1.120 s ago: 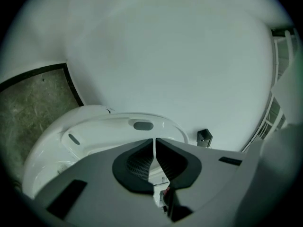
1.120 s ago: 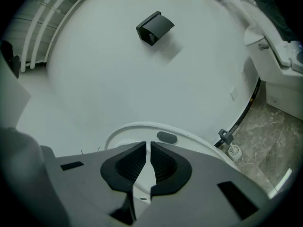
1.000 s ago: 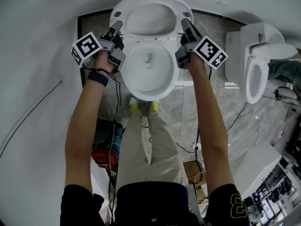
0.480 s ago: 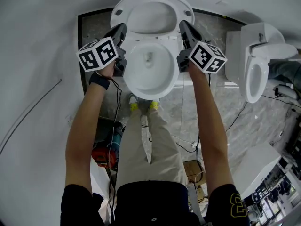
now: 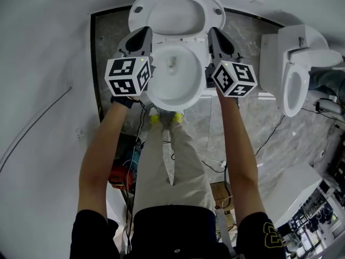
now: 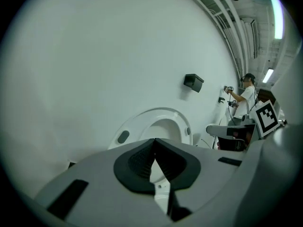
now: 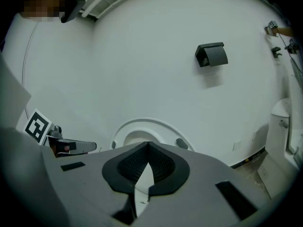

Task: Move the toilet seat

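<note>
The white toilet seat (image 5: 176, 8) stands raised against the wall behind the open bowl (image 5: 173, 77), its underside with dark bumpers facing me. My left gripper (image 5: 144, 33) is shut and hangs above the bowl's left rim, just short of the seat's left edge. My right gripper (image 5: 212, 32) is shut above the right rim. Neither holds anything. In the left gripper view the shut gripper (image 6: 154, 144) points at the upright seat (image 6: 142, 127). The right gripper view has its shut gripper (image 7: 148, 145) below the seat (image 7: 163, 127).
A second toilet (image 5: 294, 74) stands to the right on the marble floor. Cables and a red tool (image 5: 119, 177) lie by the person's feet. A black box (image 7: 211, 55) hangs on the white wall. Another person (image 6: 244, 100) stands farther along the wall.
Both grippers have risen toward the head camera and drawn in over the bowl's rim. The seat has tipped a little further back against the wall.
</note>
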A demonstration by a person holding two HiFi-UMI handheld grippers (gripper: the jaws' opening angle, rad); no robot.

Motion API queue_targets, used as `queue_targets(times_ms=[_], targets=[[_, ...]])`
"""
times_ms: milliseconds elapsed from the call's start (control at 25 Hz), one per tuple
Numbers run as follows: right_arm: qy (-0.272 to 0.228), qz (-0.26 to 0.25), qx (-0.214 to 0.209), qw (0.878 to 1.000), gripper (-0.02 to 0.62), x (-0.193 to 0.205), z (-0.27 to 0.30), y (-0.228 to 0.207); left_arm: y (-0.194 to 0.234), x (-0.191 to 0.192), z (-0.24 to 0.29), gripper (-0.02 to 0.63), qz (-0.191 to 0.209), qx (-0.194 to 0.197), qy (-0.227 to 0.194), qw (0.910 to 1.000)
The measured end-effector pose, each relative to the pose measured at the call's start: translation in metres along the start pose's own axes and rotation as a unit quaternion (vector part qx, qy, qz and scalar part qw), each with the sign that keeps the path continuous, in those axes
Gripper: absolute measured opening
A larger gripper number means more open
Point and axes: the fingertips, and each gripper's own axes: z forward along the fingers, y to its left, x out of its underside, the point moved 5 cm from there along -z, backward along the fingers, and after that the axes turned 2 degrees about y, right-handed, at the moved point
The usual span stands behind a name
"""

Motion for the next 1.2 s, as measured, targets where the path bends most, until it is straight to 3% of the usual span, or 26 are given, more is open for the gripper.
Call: queue_targets(times_ms=[280,480,680,1000,1200], targets=[[-0.010,0.010,0.000,1.000,0.026,-0.006,-0.026,0.025,-0.030,-0.006,-0.026,0.018,0.037,-0.003,-0.019,0.9991],[-0.009,0.008,-0.002,1.000,0.026,-0.033,-0.057,0.057,-0.052,-0.030,-0.063,0.018,0.057,-0.011,-0.024,0.9980],[-0.018,0.006,-0.003,1.000,0.026,-0.076,-0.087,0.090,-0.063,-0.078,-0.103,0.018,0.116,-0.034,-0.058,0.9909],[-0.079,0.005,0.003,0.997,0.026,-0.183,-0.159,0.138,-0.098,-0.173,-0.187,0.018,0.111,-0.044,-0.118,0.9859],[-0.105,-0.002,0.002,0.994,0.026,-0.231,-0.207,0.154,-0.137,-0.214,-0.233,0.018,0.113,-0.044,-0.143,0.9822]])
